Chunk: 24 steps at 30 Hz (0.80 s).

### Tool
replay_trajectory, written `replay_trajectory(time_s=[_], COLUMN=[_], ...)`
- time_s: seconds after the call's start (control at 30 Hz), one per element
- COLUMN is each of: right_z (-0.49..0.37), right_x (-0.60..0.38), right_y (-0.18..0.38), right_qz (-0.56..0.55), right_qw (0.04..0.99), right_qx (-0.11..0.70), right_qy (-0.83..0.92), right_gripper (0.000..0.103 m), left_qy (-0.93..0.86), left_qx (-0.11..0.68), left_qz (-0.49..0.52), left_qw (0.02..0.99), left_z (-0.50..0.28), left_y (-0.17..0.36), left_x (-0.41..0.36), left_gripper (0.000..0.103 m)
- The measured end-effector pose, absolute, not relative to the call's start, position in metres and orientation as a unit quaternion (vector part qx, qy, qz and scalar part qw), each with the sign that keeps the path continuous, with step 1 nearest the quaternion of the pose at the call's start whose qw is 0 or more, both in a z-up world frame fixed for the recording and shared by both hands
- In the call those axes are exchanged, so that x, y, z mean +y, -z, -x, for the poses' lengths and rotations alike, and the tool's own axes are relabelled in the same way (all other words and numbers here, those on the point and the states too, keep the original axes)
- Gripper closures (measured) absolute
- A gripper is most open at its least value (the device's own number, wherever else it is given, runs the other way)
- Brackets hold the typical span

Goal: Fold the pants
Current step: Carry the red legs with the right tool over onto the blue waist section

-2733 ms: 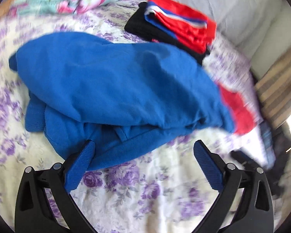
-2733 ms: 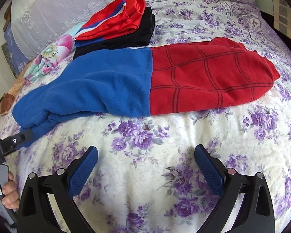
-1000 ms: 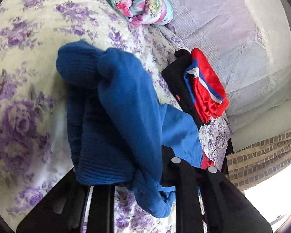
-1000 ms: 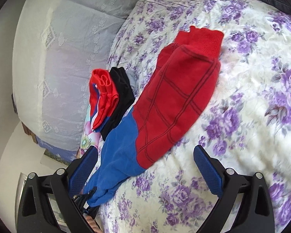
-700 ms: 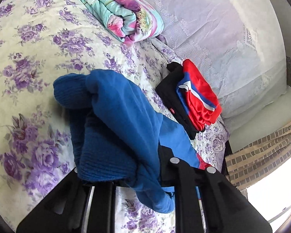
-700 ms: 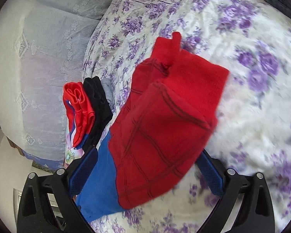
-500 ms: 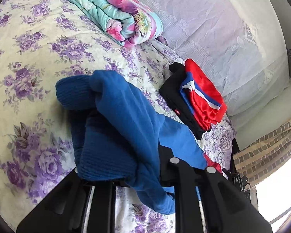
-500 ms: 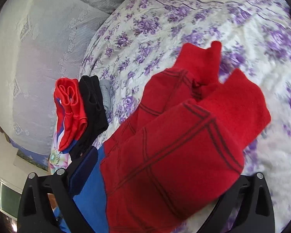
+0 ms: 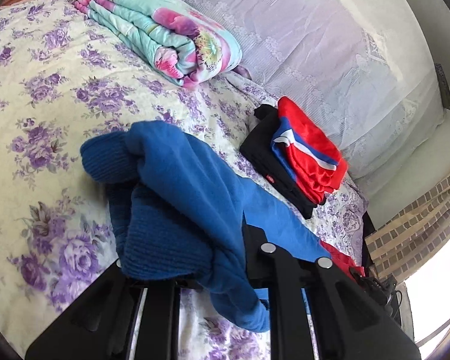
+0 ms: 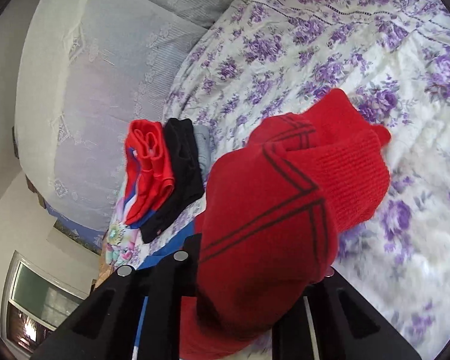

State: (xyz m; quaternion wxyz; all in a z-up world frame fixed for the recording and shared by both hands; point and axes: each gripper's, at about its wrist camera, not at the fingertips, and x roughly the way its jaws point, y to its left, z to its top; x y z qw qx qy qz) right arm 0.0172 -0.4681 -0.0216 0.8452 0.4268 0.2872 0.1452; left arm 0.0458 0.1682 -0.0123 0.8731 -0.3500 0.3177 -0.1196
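My left gripper point(image 9: 213, 258) is clamped on the blue end of the pants point(image 9: 177, 198), bunched and raised off the floral bedspread point(image 9: 45, 114) so that end can travel. My right gripper point(image 10: 255, 273) has just been closing and now pinches the red cuff end — I hold both ends so the pants can double over. The folded clothes stack point(image 9: 300, 156) sits far right, clear of my working space.

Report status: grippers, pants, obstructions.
Left gripper shut on pants, blue end. Right gripper just closed on red end. Folded clothes stack close beside.
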Motion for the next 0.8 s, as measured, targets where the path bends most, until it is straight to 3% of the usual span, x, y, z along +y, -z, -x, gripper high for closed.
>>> replay_trajectory(time_s=[0.27, 0.5, 0.53, 0.67, 0.77, 0.8], right_z=[0.128, 0.173, 0.173, 0.182, 0.196, 0.2], right_x=[-0.457, -0.45, -0.451, -0.464, -0.471, -0.473], right_y=[-0.009, 0.051, 0.057, 0.061, 0.05, 0.049], right_qz=[-0.39, -0.412, -0.414, -0.46, -0.442, -0.436], right_qw=[0.848, 0.816, 0.811, 0.781, 0.792, 0.794], right_qx=[0.289, 0.353, 0.362, 0.367, 0.371, 0.376], right_qy=[-0.212, -0.2, -0.197, -0.211, -0.199, -0.195], right_gripper=[0.087, 0.087, 0.084, 0.059, 0.043, 0.042], left_qy=[0.141, 0.11, 0.109, 0.101, 0.106, 0.094], left_qx=[0.296, 0.364, 0.369, 0.382, 0.386, 0.385], left_qz=[0.301, 0.316, 0.317, 0.324, 0.333, 0.33], left_qw=[0.895, 0.869, 0.867, 0.859, 0.854, 0.857], left_z=[0.063, 0.126, 0.128, 0.133, 0.142, 0.147], left_y=[-0.036, 0.028, 0.034, 0.035, 0.03, 0.027], left_x=[0.195, 0.221, 0.221, 0.225, 0.233, 0.237], left_gripper=[0.09, 0.089, 0.089, 0.068, 0.059, 0.048])
